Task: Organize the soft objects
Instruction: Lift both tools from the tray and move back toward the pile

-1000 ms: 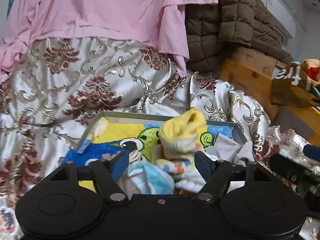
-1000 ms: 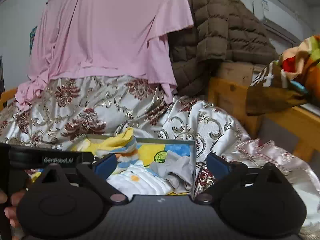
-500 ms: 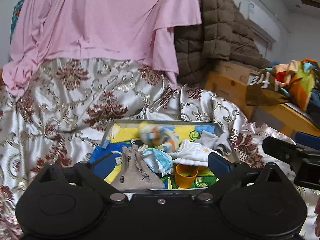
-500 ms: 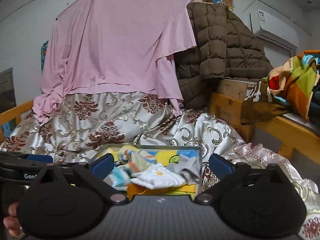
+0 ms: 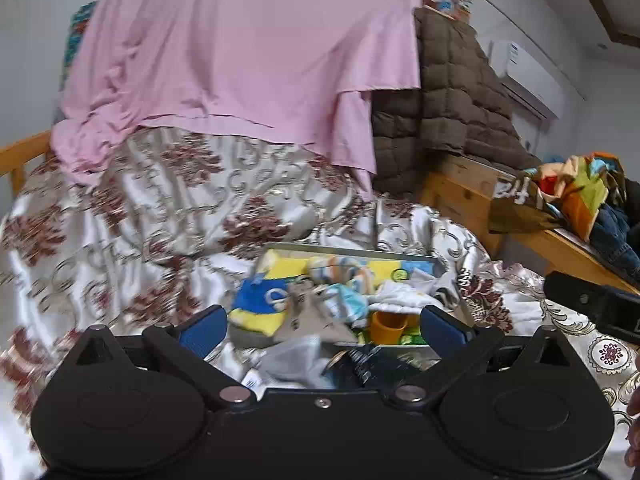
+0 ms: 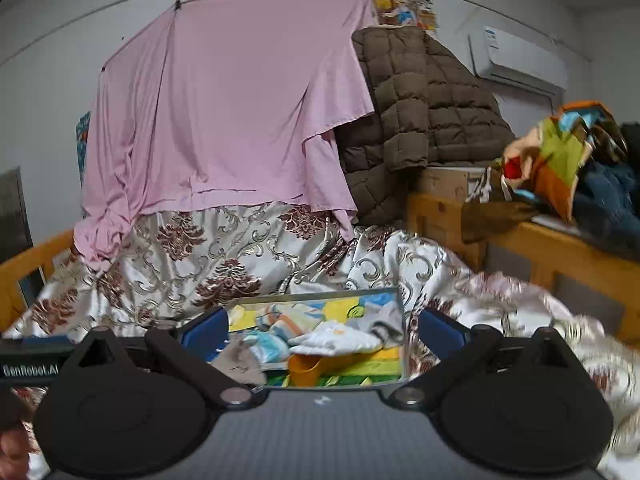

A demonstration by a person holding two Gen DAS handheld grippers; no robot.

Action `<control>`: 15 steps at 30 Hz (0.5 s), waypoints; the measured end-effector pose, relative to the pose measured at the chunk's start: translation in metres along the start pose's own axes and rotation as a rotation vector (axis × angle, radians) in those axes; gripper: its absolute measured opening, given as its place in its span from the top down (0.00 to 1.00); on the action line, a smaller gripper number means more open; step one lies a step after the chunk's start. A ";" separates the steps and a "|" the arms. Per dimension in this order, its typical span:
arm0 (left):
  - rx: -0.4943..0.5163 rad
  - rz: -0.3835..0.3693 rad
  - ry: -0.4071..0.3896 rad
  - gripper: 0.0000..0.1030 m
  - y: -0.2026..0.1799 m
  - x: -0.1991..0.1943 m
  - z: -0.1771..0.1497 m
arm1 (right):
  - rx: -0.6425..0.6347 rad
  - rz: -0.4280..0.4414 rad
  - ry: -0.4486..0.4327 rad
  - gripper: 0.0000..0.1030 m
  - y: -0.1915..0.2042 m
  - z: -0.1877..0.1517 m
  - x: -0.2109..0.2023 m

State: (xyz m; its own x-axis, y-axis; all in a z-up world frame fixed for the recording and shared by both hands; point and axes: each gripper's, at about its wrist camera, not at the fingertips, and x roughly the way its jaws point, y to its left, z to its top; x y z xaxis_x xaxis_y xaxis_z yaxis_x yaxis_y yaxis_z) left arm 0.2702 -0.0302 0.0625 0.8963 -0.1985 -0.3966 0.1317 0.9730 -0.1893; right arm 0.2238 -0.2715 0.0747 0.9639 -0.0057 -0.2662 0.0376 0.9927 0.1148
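A shallow metal tray (image 5: 352,249) (image 6: 320,294) with a cartoon-print bottom lies on the patterned bedspread. In it are a striped sock (image 5: 340,270) (image 6: 280,320), a white sock (image 5: 400,294) (image 6: 340,338), a light blue cloth (image 5: 344,304), a grey pouch (image 5: 312,320) (image 6: 240,360), a grey cloth (image 6: 384,318) and an orange cup (image 5: 386,326) (image 6: 304,368). My left gripper (image 5: 324,328) is open and empty, held back from the tray's near edge. My right gripper (image 6: 324,328) is open and empty, also back from the tray.
A white cloth and a dark object (image 5: 372,364) lie in front of the tray. A pink sheet (image 6: 240,120) and a brown quilted jacket (image 6: 420,108) hang behind. A wooden bench (image 6: 540,248) with piled clothes (image 6: 568,160) stands at the right.
Both grippers have pulled back and up from the tray, which now looks smaller and farther. The yellow-topped sock that stood up in the tray a second ago now lies flat among the others.
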 end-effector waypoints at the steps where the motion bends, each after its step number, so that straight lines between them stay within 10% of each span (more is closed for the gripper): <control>1: -0.010 0.003 -0.005 0.01 0.004 -0.006 -0.004 | 0.007 0.000 0.001 0.00 0.003 -0.004 -0.005; 15: -0.033 0.115 -0.028 0.01 0.034 -0.068 -0.063 | -0.037 -0.020 0.005 0.00 0.057 -0.055 -0.056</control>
State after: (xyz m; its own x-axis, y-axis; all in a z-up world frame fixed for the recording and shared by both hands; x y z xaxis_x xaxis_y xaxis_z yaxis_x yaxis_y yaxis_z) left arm 0.1866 0.0092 0.0263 0.9161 -0.0817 -0.3924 0.0137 0.9848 -0.1732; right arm 0.1576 -0.2083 0.0435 0.9616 -0.0250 -0.2733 0.0469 0.9962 0.0740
